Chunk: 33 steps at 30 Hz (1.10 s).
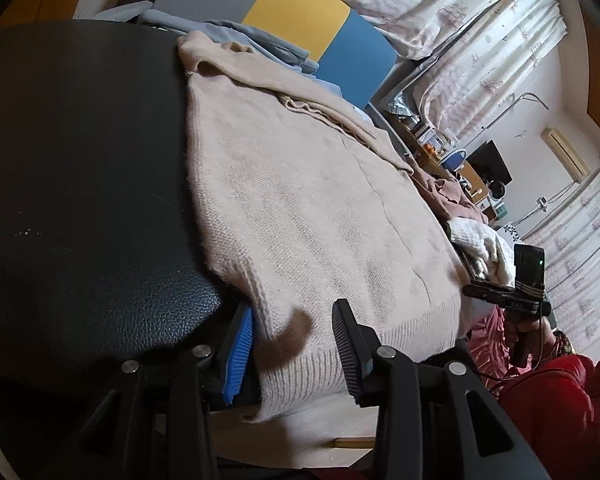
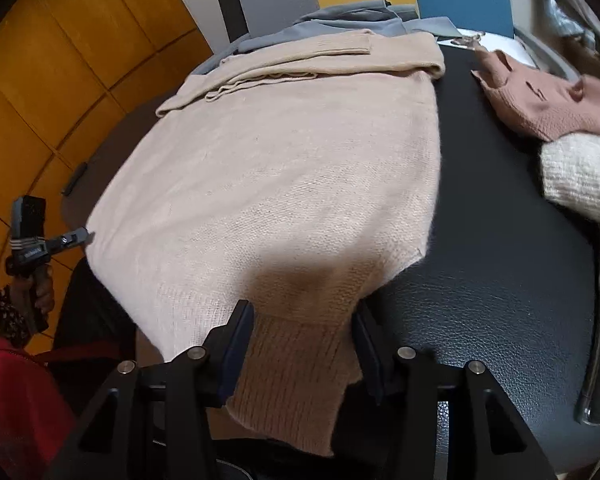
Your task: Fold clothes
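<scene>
Right in front of the left gripper [image 1: 296, 354], its jaws are standing apart, one blue ribbed pad [image 1: 238, 354] sitting beside the sweater's edge and the black pad on the other side resting over the ribbed hem, not pinching anything as far as the view shows, so it is reading as released. The beige sweater [image 1: 300, 216] is lying flat just ahead of it, spreading away across the black leather surface [image 1: 80, 160], with a sleeve folded over its far end. Past that, a grey-blue garment [image 1: 260, 38] is bunching up at the far edge. Over on the right gripper [image 2: 301, 354], the jaws are also standing apart, and the sweater's ribbed hem [image 2: 296, 376] is sitting between them and hanging over the near edge; the pads are flanking the knit without visibly squeezing it. Ahead of this tool the sweater body [image 2: 284, 176] is stretching away, the folded sleeve [image 2: 300, 56] crossing its far end. Off to the tool's right, a pink garment [image 2: 539, 100] and a cream knit [image 2: 579, 172] are lying on the leather, apart from the sweater. Far behind, yellow wooden panels [image 2: 60, 80] are filling the left side.
</scene>
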Tool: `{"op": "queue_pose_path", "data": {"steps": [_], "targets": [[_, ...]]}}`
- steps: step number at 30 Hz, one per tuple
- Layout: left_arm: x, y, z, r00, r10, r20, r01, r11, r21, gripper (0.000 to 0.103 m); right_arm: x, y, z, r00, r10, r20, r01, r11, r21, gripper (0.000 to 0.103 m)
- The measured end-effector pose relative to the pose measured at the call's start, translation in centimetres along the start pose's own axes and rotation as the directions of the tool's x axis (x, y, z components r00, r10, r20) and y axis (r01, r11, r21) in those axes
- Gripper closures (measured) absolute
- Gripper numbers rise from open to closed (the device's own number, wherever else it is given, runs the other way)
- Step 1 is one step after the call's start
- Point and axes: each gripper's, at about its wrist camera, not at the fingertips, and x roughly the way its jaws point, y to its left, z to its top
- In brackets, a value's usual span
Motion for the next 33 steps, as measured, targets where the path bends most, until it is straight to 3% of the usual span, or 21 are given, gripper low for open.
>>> {"op": "queue_pose_path", "data": {"steps": [3,5,7,8,10,13,17,24,33], "targets": [[0.6,-0.8,0.2,0.998,0.057,-0.016,-0.056,0.998,0.034,0.068,0.3,1.1,0.1,0.996,-0.084,-0.011,0.083,0.995,-0.048,0.061],[1.1,-1.7,0.3,0.992,0.125,-0.021,-0.122,0.989,0.088,0.075,0.4,1.5,0.0,0.996,-0.091,-0.012,0.090,0.994,-0.058,0.066],[1.5,-2.3,0.3,0.982,0.189,-0.013,-0.186,0.974,0.126,0.083,0.4,1.9,0.0,0.995,-0.096,-0.012,0.095,0.993,-0.067,0.075],[1.6,-2.4,0.3,0.979,0.202,-0.010,-0.199,0.972,0.127,0.089,0.4,2.0,0.0,0.995,-0.098,-0.012,0.097,0.993,-0.072,0.085],[1.9,-2.5,0.2,0.979,0.203,-0.011,-0.200,0.972,0.124,0.094,0.6,2.5,0.0,0.994,-0.107,-0.012,0.106,0.991,-0.083,0.090],[2.3,-3.1,0.2,0.983,0.182,-0.031,-0.176,0.974,0.145,0.098,0.6,2.6,0.0,0.995,-0.102,-0.006,0.101,0.992,-0.078,0.091],[2.0,-3.3,0.2,0.994,0.097,-0.044,-0.091,0.989,0.115,0.099,0.4,2.1,0.0,0.998,-0.065,-0.002,0.065,0.997,-0.034,0.092],[-1.4,-3.2,1.0,0.997,-0.026,0.067,0.023,0.999,0.046,0.099,-1.0,0.9,-0.3,1.000,0.022,0.019,-0.023,0.999,0.035,0.092],[-4.4,-2.8,1.2,0.989,-0.066,0.133,0.065,0.998,0.010,0.099,-2.5,1.5,0.9,0.998,0.038,0.041,-0.039,0.999,0.007,0.092]]}}
